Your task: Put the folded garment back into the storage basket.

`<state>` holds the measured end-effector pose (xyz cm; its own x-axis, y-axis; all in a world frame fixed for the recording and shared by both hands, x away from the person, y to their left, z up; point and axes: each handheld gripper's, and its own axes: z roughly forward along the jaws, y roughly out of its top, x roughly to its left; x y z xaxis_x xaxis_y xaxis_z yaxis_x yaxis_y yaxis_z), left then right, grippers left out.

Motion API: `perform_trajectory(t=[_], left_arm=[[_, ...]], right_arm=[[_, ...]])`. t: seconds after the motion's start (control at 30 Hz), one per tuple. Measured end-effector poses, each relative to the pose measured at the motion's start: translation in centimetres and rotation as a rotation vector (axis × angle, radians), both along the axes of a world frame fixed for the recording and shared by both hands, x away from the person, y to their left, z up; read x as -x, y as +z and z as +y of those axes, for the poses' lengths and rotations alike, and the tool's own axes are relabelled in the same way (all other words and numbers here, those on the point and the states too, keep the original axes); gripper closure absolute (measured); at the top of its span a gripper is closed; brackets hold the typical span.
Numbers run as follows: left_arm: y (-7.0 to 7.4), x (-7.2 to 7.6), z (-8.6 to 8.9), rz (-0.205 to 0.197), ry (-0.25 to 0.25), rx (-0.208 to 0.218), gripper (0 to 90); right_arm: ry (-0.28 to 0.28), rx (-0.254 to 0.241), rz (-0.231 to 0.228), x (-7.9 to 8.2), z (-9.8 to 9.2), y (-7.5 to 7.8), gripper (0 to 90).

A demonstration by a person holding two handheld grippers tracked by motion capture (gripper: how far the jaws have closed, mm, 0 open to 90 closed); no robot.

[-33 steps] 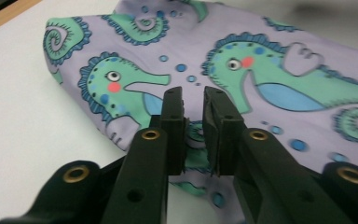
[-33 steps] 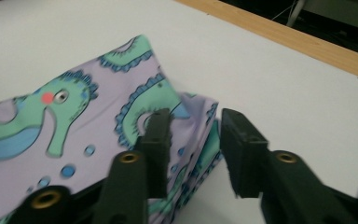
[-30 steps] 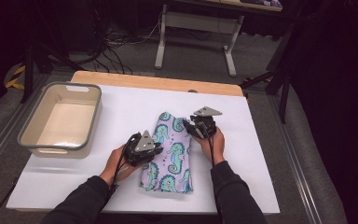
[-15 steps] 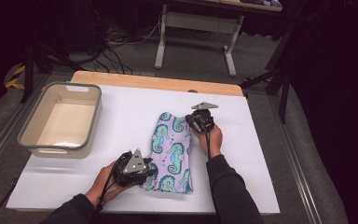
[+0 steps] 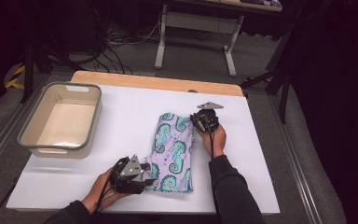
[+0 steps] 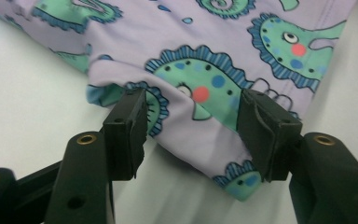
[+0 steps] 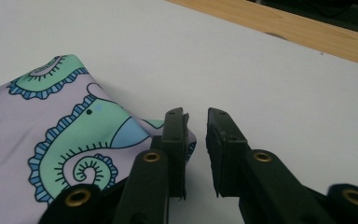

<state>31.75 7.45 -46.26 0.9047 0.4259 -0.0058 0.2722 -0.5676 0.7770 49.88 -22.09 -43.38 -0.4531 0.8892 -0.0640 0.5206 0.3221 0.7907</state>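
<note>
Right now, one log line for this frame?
stage: folding | item: lilac seahorse-print cloth | left gripper: jaws just opening, astride near corner | right gripper: jaws narrowly apart at far corner | grey plastic bin: idle

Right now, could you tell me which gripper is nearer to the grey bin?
Left. The left gripper sits at the seahorse cloth's near left corner, closer to the grey bin. The right gripper is at the cloth's far right corner, farther away.

Lilac seahorse cloth on a white table

The cloth [image 5: 175, 151] is pale lilac, printed with mint-green seahorses edged in blue frills, with coral cheeks and blue dots. At its 9 o'clock sits a grey-rimmed, cream bin [image 5: 60, 120]. The table [image 5: 121, 112] is white with a light wood edge at 12 o'clock. Both grippers are black.
</note>
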Motion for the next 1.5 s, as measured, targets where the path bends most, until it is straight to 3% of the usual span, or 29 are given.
perform_trajectory(t=[0.07,0.13,0.17,0.2,0.33,0.4,0.43,0.57,0.63,0.73,0.97,1.0,1.2,1.43,1.47,1.5], left_arm=[[0.0,0.4,-0.1,0.016,-0.034,0.010,55.6],[0.1,0.5,-0.2,0.013,-0.044,0.010,58.0],[0.1,0.6,-0.2,0.014,-0.051,0.009,66.7],[0.1,0.7,-0.2,0.014,-0.056,0.008,66.7],[0.2,1.0,-0.3,0.011,-0.068,0.001,77.4],[0.2,1.0,-0.4,0.010,-0.073,0.003,79.2],[0.1,1.1,-0.5,0.012,-0.069,0.005,80.8],[0.2,1.3,-0.6,-0.002,-0.075,-0.002,83.2],[0.2,1.4,-0.8,-0.017,-0.092,-0.006,86.2],[0.2,1.5,-0.9,-0.010,-0.113,-0.004,89.5],[0.1,1.7,-1.2,-0.025,-0.111,-0.015,89.5],[0.1,1.7,-1.2,-0.026,-0.113,-0.015,89.5],[0.0,1.9,-1.5,-0.048,-0.112,-0.018,89.5],[0.2,2.1,-1.7,-0.073,-0.123,-0.025,89.6],[0.3,2.2,-1.9,-0.089,-0.126,-0.026,89.7],[0.3,2.2,-1.9,-0.089,-0.126,-0.026,89.7]], right_arm=[[-0.003,0.025,-0.016,0.2,0.0,0.1,70.5],[-0.005,0.025,-0.023,0.4,0.0,0.3,71.2],[0.013,0.005,-0.048,0.9,-0.2,0.7,75.5],[0.013,0.005,-0.048,0.9,-0.2,0.7,75.5],[0.087,-0.010,-0.098,2.6,-0.3,1.9,88.0],[0.139,-0.016,-0.108,3.7,0.0,2.2,89.9],[0.194,-0.001,-0.114,5.0,0.4,2.2,90.0],[0.261,-0.008,-0.102,6.6,0.9,1.8,90.0],[0.314,0.011,-0.083,8.3,1.2,0.9,90.0],[0.349,0.026,-0.052,9.3,1.4,-0.1,89.9],[0.350,0.027,-0.005,9.7,0.8,-1.4,89.9],[0.348,0.047,0.000,9.7,0.8,-1.6,90.0],[0.341,0.094,-0.020,10.0,0.9,-1.8,89.9],[0.332,0.062,-0.051,10.6,0.6,-1.0,89.9],[0.352,0.030,-0.050,11.1,0.7,-0.6,89.8],[0.352,0.030,-0.050,11.1,0.7,-0.6,89.8]])
